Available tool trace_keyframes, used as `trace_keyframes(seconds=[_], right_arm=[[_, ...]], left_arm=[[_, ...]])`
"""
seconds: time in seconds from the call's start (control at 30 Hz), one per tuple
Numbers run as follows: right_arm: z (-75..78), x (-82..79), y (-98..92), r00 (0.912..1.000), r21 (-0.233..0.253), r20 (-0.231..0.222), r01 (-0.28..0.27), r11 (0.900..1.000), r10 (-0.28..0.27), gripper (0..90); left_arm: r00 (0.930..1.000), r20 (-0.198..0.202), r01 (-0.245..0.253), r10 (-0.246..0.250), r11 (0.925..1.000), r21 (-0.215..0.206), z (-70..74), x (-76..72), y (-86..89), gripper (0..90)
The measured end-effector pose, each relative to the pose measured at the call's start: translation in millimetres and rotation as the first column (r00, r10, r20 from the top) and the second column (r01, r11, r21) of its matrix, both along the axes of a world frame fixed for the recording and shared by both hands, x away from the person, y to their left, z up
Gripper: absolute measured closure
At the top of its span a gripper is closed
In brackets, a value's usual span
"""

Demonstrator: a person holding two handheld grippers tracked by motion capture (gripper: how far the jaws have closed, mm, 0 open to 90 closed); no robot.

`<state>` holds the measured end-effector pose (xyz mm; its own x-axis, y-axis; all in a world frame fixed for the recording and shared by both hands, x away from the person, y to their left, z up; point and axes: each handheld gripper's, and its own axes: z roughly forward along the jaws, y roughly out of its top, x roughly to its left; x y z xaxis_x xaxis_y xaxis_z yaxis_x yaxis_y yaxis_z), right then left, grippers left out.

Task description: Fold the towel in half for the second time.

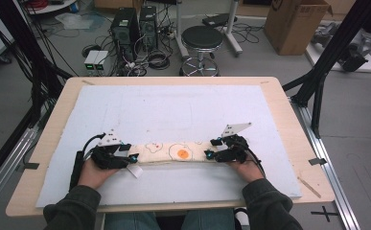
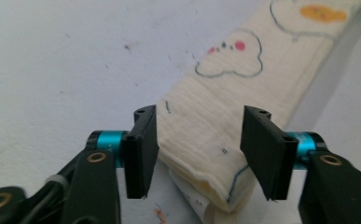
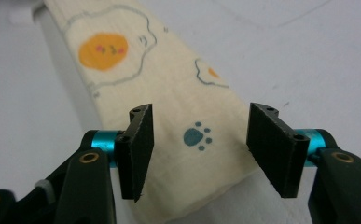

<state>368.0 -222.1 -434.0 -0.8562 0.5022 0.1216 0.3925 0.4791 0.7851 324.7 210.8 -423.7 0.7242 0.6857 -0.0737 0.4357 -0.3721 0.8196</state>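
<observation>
Folded cloth (image 1: 173, 153) lies flat between both tools' parted jaws.

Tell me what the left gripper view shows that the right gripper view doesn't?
The left gripper view has a cloud-shaped face with pink cheeks and the left gripper, open around the cloth's folded end. The right gripper view has a blue paw print, a big fried egg with an orange yolk and the open right gripper. Both show the same cream cloth on the white mat.
</observation>
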Motion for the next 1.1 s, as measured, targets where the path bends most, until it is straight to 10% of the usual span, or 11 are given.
trace_keyframes(seconds=[0.27, 0.47, 0.77, 1.1], right_arm=[[7.3, 25.9, -13.8, 0.9906, -0.013, -0.084, 0.107, 0.994, -0.108, 52.4], [-2.7, 30.8, -4.1, 0.9877, -0.072, -0.128, 0.082, 0.994, -0.090, 62.0], [-3.9, 31.8, -1.6, 0.9867, -0.062, -0.156, 0.038, 0.997, -0.048, 85.0], [14.4, 39.4, -4.5, 0.9903, -0.079, -0.110, 0.076, 0.994, -0.085, 85.5]], left_arm=[[0.9952, -0.075, -0.063, 0.063, 0.9980, -0.006, -2.2, 21.4, 6.6, 43.5], [0.9826, -0.177, -0.053, 0.057, 0.9982, 0.027, -14.0, 31.0, 4.9, 51.8], [0.9896, -0.144, 0.017, -0.010, 0.9988, 0.046, -12.9, 27.5, -0.9, 80.8], [0.9948, -0.082, -0.056, 0.060, 0.9975, 0.044, -3.2, 34.9, -2.7, 83.5]])
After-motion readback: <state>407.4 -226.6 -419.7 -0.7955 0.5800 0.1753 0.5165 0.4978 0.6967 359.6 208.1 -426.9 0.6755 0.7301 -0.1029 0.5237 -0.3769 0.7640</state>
